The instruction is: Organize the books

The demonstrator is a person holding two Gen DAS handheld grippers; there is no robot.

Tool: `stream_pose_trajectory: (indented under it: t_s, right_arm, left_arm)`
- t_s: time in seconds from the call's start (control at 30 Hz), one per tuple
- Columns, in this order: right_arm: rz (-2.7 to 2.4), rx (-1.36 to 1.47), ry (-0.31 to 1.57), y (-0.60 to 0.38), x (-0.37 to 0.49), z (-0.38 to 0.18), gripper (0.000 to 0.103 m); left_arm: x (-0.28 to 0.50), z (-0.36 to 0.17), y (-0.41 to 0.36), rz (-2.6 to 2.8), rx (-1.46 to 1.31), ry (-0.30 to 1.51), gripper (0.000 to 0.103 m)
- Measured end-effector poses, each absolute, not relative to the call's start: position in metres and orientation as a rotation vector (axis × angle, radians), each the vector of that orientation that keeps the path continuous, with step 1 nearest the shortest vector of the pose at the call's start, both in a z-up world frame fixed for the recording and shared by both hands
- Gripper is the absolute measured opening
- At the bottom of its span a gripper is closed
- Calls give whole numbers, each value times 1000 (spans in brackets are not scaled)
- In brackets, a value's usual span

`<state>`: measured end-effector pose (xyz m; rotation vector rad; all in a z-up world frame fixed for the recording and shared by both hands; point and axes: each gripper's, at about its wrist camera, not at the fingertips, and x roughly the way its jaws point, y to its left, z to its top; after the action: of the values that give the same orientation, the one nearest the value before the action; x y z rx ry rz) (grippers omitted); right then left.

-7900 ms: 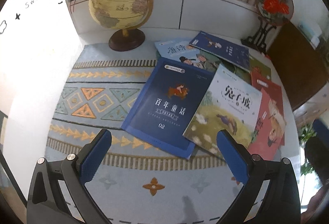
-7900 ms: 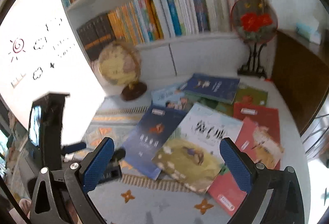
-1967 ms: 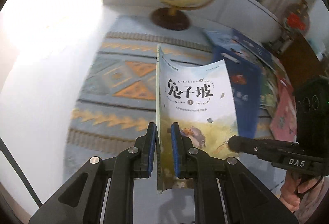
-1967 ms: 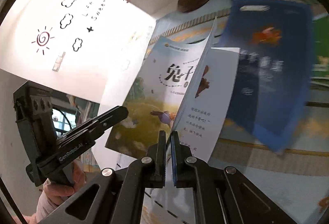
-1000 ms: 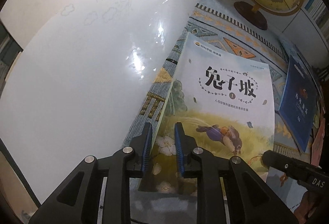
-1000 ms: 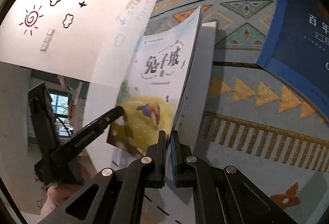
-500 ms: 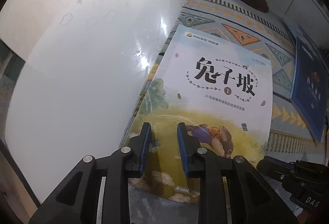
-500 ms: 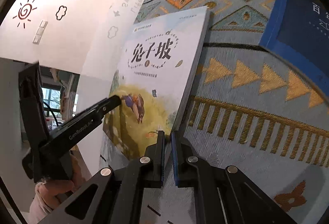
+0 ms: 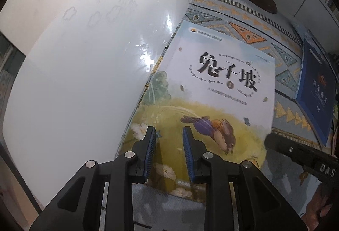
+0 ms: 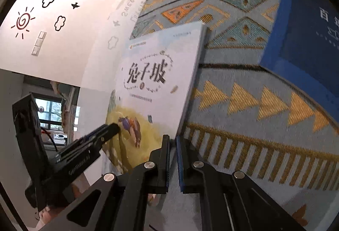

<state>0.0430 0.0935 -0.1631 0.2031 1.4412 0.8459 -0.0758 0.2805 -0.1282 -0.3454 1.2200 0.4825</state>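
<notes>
Left tool [image 9: 167,152] is held over the near edge of the rabbit book [image 9: 214,91], jaws slightly apart, nothing clamped. Right tool [image 10: 172,158] is closed at its near right corner. Book's long axis runs away along the patterned mat's [image 10: 243,103] left edge; bare tabletop [image 9: 80,74] lies leftward.

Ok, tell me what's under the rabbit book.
The rabbit book lies on the patterned mat, its left edge reaching the white table. Whatever is beneath its middle is covered.
</notes>
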Motion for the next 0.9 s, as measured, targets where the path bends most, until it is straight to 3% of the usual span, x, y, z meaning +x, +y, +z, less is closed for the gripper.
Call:
stream_pose_trajectory:
  t_s: [0.33, 0.57, 0.63, 0.67, 0.7, 0.77, 0.8, 0.9]
  right_arm:
    - [904, 235, 1430, 86, 41, -155, 6]
    - [961, 233, 1165, -3, 51, -70, 8]
    - [899, 181, 1110, -38, 59, -54, 25]
    - [860, 173, 1089, -55, 64, -50, 41]
    - [824, 185, 1071, -72, 68, -46, 51]
    - [744, 253, 1046, -109, 76, -41, 54]
    - [692, 293, 1046, -129, 80, -41, 57]
    - [608, 363, 1060, -164, 90, -45, 57]
  left_arm:
    - [-81, -109, 277, 481, -358, 1198, 24]
    - [-35, -49, 239, 323, -221, 1122, 25]
    - [-12, -31, 225, 247, -189, 1091, 33]
    - [3, -25, 218, 196, -188, 1087, 39]
    - [12, -22, 213, 172, -187, 1087, 43]
    - [34, -22, 200, 126, -181, 1082, 73]
    - [44, -23, 193, 108, -177, 1080, 80]
    - [71, -41, 171, 53, -178, 1117, 84]
